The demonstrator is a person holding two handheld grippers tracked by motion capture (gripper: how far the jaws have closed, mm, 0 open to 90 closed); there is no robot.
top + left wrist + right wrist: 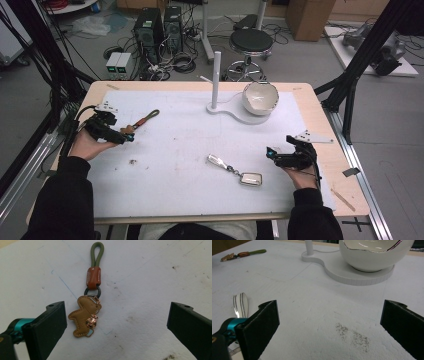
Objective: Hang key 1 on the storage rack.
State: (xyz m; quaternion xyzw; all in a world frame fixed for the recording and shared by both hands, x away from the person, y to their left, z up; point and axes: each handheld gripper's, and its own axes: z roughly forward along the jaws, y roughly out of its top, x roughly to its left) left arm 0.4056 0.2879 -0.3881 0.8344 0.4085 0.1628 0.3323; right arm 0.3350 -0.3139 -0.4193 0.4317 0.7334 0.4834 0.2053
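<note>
Covering the wooden table [320,107], a smudged white mat [175,165].

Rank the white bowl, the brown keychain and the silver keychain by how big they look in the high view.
1. White bowl, clearly largest.
2. Silver keychain.
3. Brown keychain, close to the silver one and partly hidden by the left gripper, so that order is unsure.

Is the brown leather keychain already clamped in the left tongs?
No, the left tongs stand wide open, and the brown leather keychain lies loose on the white mat between the jaws.
</note>
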